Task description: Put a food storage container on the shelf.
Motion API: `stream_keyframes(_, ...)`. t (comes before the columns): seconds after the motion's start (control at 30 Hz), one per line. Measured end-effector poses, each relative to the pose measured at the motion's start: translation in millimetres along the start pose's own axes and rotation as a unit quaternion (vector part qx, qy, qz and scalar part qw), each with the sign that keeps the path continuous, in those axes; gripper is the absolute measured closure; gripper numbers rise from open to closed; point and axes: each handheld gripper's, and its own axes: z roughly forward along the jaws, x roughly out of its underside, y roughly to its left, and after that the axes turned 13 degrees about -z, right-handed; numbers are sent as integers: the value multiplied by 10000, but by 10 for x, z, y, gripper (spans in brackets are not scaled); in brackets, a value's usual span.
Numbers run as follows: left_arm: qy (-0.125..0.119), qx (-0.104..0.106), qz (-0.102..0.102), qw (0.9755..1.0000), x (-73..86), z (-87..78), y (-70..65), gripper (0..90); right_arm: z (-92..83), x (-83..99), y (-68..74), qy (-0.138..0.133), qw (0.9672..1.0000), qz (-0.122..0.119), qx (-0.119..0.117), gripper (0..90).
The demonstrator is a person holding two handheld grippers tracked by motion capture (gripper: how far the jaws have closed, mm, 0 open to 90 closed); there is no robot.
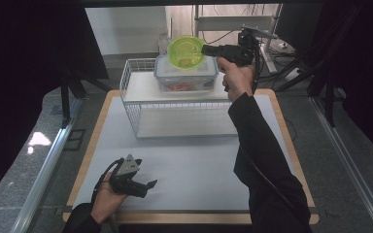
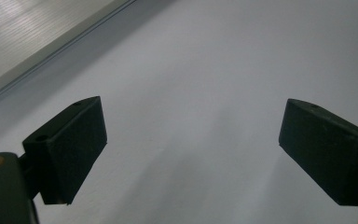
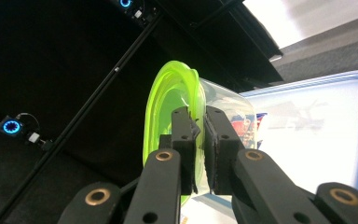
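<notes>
The green bowl is hanging in the air at the far side of the table, just above the lid of the clear plastic box, and it is tilting so that its open side is facing toward the camera in the high view. The right gripper is reaching to it from the right and is pinching the rim of the bowl between its two jaws, which are standing almost closed with only the thin wall between them. The box is sitting on the upper level of a white wire shelf, which is standing on the far half of the table; something orange-red is showing through the side of the box. The blue edge of the box lid is lying just behind the bowl in the right gripper view. Well apart from all this, the left gripper is resting in the hand at the near left of the table, low over the grey surface. Its jaws are standing wide apart and nothing is between them.
</notes>
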Motion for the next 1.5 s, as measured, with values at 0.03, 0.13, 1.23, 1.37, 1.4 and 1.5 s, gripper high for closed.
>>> stream_keyframes(0.03, 4, 2, 5, 10000, 0, 0, 0, 75, 18, -9, 1, -1, 10000, 27, 37, 833)
stream_keyframes(0.13, 9, 12, 11, 10000, 0, 0, -3, 75, 63, -30, -4, -33, 9998, 51, 206, 819)
stream_keyframes(1.23, 30, 50, 17, 10000, 4, 10, -5, 75, 172, -50, -5, 165, 9937, -778, 787, 312)
stream_keyframes(1.37, 28, 42, 15, 10000, 4, 9, -4, 75, 98, -35, 12, 229, 9902, -1135, 777, 196)
stream_keyframes(1.4, 27, 39, 15, 10000, 4, 10, -5, 75, 78, -25, 19, 247, 9890, -1238, 770, 176)
stream_keyframes(1.5, 39, 29, 19, 10000, 5, 12, -6, 75, 16, 27, 30, 394, 9833, -1560, 854, 144)
